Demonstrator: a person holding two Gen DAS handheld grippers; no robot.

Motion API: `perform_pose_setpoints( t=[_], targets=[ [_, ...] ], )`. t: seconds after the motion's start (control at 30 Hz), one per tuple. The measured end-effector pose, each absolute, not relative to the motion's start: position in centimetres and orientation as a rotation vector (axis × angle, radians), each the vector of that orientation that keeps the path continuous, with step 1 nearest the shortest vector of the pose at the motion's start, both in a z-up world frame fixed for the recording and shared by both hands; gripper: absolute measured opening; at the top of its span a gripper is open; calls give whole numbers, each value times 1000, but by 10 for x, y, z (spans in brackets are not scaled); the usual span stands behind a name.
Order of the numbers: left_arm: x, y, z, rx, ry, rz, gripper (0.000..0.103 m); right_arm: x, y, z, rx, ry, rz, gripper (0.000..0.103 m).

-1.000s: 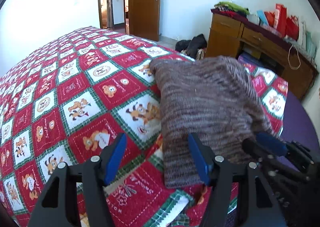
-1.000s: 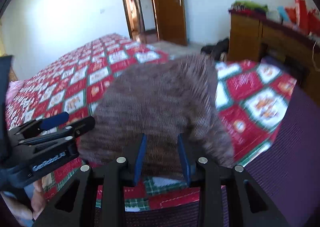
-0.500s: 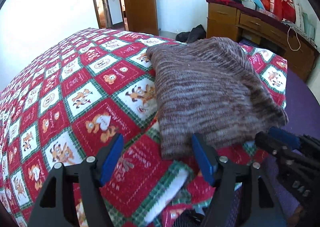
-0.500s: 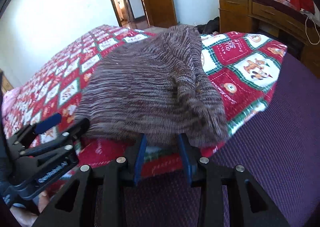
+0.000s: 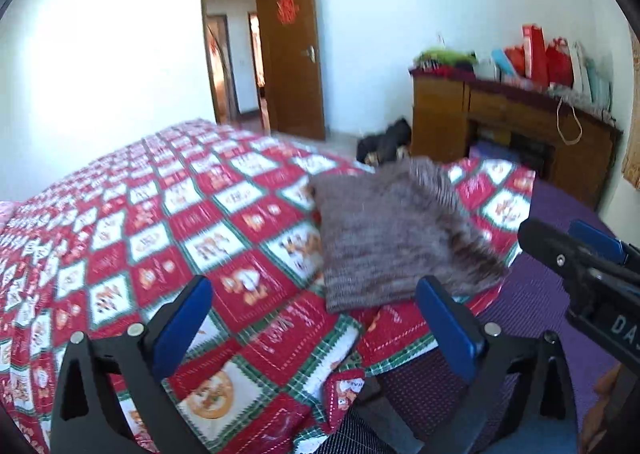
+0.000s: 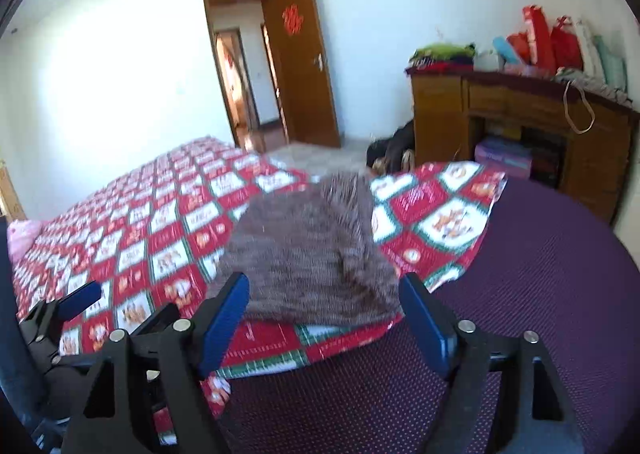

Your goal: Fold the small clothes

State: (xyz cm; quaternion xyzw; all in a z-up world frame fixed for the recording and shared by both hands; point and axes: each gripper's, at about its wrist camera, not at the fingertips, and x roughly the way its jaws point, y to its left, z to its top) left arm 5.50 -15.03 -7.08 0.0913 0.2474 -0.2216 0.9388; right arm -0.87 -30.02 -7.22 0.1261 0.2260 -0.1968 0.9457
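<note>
Brown knit garment [image 5: 394, 232] lies folded on the bedspread [image 5: 168, 238], apparently finished, while left gripper [image 5: 316, 324] and right gripper [image 6: 322, 320] are opening, nothing between them.

Both the left gripper [image 5: 314, 310] and right gripper [image 6: 322, 308] tilt downward, jaws opening wide, nothing between them.

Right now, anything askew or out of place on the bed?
Mostly tidy. The folded brown knit lies flat on the patterned quilt, free of both grippers. Only oddity: the quilt's near corner is bunched and turned under at the bed edge.
</note>
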Motion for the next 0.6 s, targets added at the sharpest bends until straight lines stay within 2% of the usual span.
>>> perform_pose_setpoints(
  t=[0.6],
  targets=[
    [8, -117, -6, 70, 258, -396, 103, -80, -269, 7, 157, 96, -504, 95]
  ],
)
